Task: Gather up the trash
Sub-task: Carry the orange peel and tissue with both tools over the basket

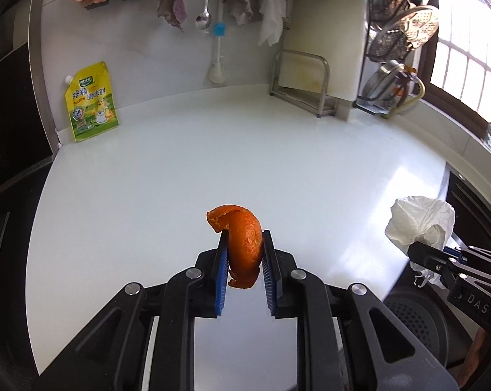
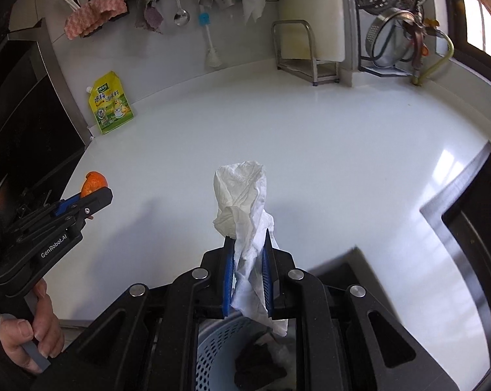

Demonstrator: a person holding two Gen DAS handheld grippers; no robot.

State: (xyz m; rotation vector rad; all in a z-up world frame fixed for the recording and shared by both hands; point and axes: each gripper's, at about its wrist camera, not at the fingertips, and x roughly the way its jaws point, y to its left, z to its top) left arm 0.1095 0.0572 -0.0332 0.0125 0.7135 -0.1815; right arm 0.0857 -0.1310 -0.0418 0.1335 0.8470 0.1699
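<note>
My left gripper [image 1: 244,233] is shut on an orange peel [image 1: 242,244] and holds it above the front of the white counter [image 1: 180,169]. My right gripper [image 2: 248,234] is shut on a crumpled white tissue [image 2: 242,202] and holds it over a pale blue perforated bin [image 2: 213,352] below the counter's front edge. The bin has dark trash inside. In the left wrist view the tissue [image 1: 421,224] and the right gripper [image 1: 421,251] show at the right edge. In the right wrist view the left gripper [image 2: 98,194] with the peel [image 2: 94,182] shows at the left.
A yellow seasoning pouch [image 1: 90,102] leans on the back wall at the left. A metal rack [image 1: 301,81] with a white cutting board [image 1: 330,36] stands at the back right. Cloths, a spoon [image 1: 204,3] and a brush [image 1: 217,52] hang on the wall. A dark stove [image 2: 27,137] lies left.
</note>
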